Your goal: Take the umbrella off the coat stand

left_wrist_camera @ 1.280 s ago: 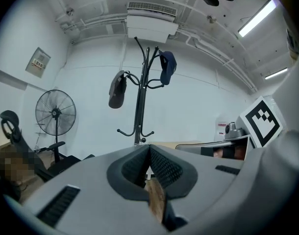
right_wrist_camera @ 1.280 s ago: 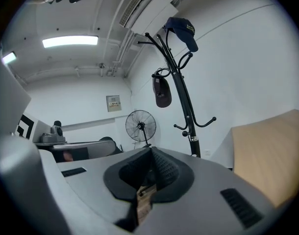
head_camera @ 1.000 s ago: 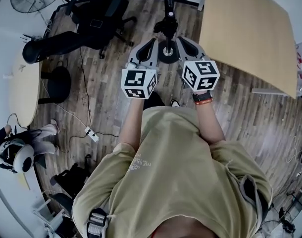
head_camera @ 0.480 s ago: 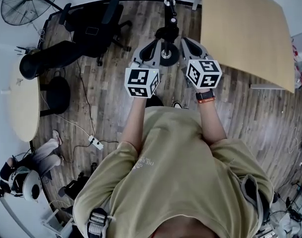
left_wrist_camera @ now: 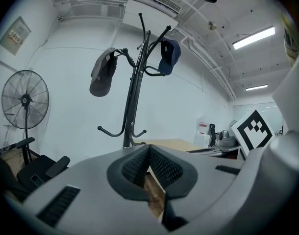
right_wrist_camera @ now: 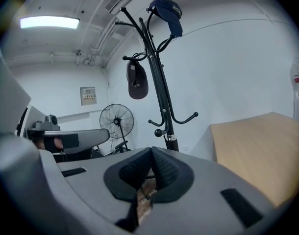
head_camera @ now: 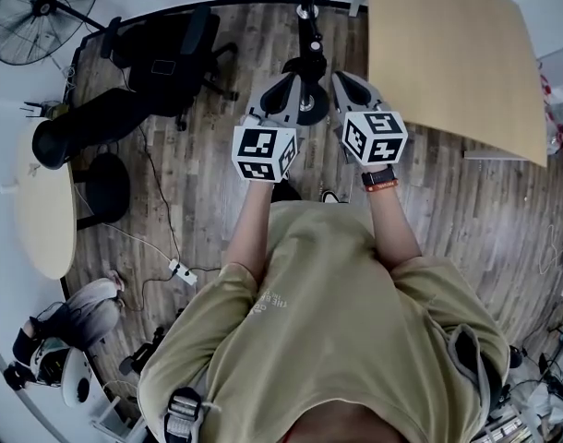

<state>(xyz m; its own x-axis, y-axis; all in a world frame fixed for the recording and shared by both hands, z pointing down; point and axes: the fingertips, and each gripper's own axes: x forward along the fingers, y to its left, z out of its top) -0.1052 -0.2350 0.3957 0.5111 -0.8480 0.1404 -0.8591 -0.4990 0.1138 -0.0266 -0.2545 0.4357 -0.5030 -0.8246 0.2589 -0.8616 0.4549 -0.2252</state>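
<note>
- Two things mark my far left: a pedestal fan by the wall and, nearer in, a black office chair on the wood floor.
- Below them in the head view lies a pale round table.
- My left gripper is held out nearly level in front of me. Its ribbed pads meet at the tips, closed with nothing between them, and only floor shows through the slit beneath.
- Between my two grippers, just beyond their tips, stands the black coat stand on its round base.
- From its upper hooks hang a grey cap on the left and a navy cap on the right.
- The umbrella I cannot make out on the stand in any view.
- My right gripper is held beside the left, their marker cubes side by side. Its jaws are likewise closed, pad against pad, gripping nothing.
- Farthest right, a light wooden tabletop sits near the stand.
</note>
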